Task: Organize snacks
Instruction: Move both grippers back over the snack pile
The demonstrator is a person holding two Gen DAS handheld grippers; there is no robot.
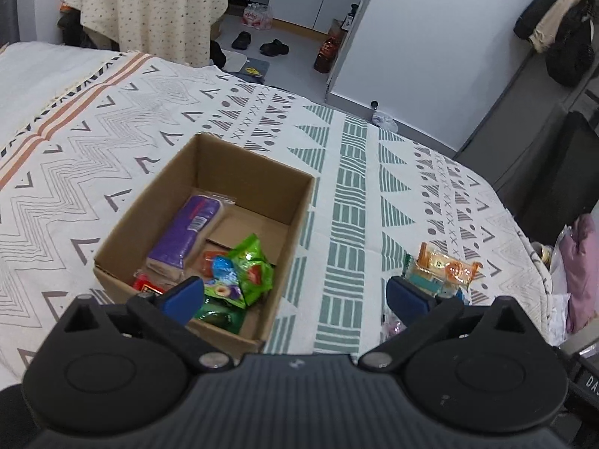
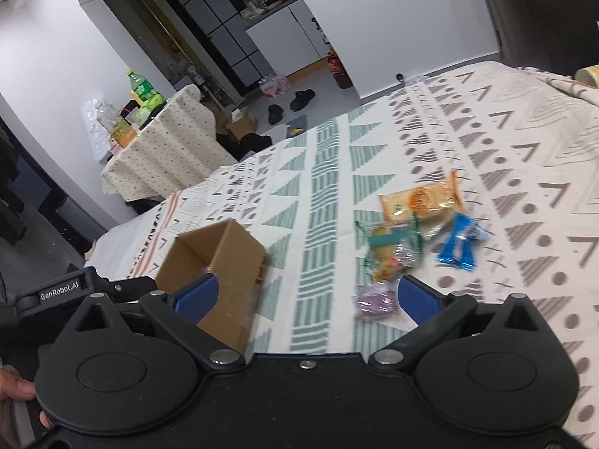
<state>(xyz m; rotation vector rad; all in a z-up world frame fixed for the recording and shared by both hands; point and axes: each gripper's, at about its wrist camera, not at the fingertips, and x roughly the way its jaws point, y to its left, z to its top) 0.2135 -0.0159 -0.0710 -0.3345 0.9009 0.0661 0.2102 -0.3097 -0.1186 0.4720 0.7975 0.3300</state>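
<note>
One cardboard box (image 1: 258,187), five loose snack packets (image 2: 419,232) beside it

- A lived-in home, a bedroom.
- A bed (image 1: 337,142) under a patterned cover.
- Shoes (image 1: 274,47) on the floor.
- Coats (image 1: 561,18) hang by the wall.
- A cloth-draped side table (image 2: 168,149) with drink bottles (image 2: 140,89).

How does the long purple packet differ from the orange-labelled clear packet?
The long purple packet lies inside the brown cardboard box; the orange-labelled clear packet lies loose on the patterned bedspread. The purple one is opaque and longer; the orange one is see-through and squarer. Both are sealed snacks.
</note>
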